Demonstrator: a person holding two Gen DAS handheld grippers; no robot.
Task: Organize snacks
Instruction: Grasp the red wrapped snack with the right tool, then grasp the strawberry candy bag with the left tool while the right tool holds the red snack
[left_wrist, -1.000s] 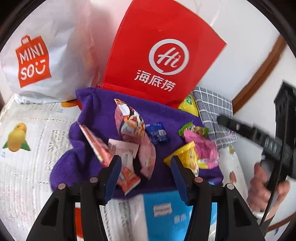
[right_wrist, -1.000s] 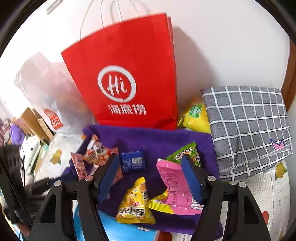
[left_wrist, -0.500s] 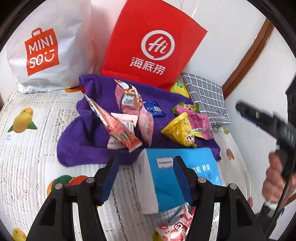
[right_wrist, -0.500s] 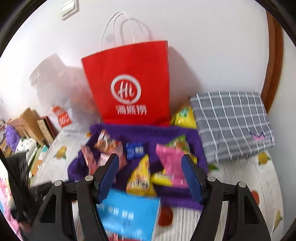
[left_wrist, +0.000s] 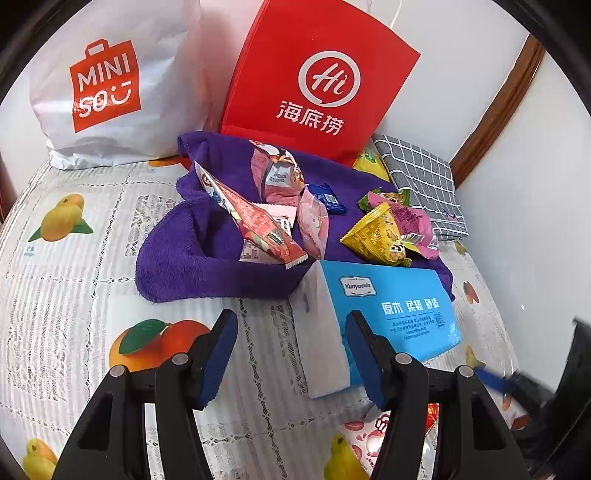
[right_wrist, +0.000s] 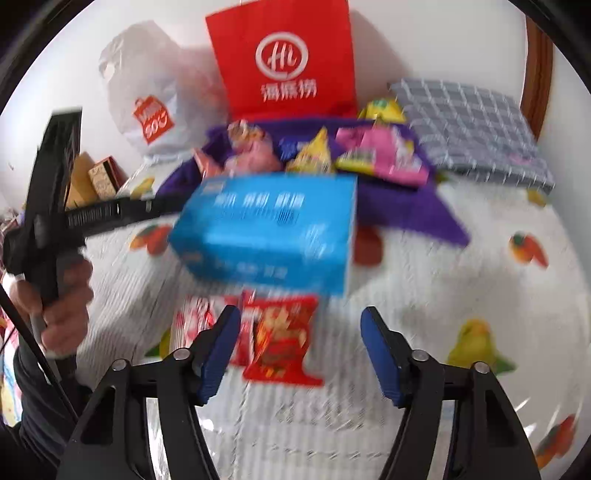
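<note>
White walls and a brown door frame (left_wrist: 495, 107) backed a table under a fruit-print cloth (left_wrist: 66, 280), where almost nothing looked sorted. Most snacks lay in a loose heap on a purple towel (left_wrist: 177, 254) at the far side: a long red pack (left_wrist: 258, 225), pink packs (left_wrist: 277, 173), a small blue packet (left_wrist: 327, 199), a yellow triangular pack (left_wrist: 376, 236) and a magenta pack (left_wrist: 410, 218) overlapping it, with another yellow pack (left_wrist: 367, 160) wedged between the red bag (left_wrist: 317, 74) and a grey checked cloth (left_wrist: 421, 177). Neither the red bag nor the white bag (left_wrist: 110, 81) showed anything put into it, though their insides were hidden. A blue box (left_wrist: 391, 310) lay just in front of the towel, and two more snacks, a red pack (right_wrist: 284, 336) and a pink-and-white one (right_wrist: 195, 321), sat on the cloth near its front edge. The left gripper (left_wrist: 288, 354) hovered over the box's white end with its fingers spread and nothing between the pads. The right gripper (right_wrist: 301, 350) hung above the red pack, its jaws having just been closing a little yet standing apart and gripping nothing; that view was blurred. By my judgement the sorting had barely begun: every visible snack was waiting to be gathered, and the red pack seemed the likely first pick.
</note>
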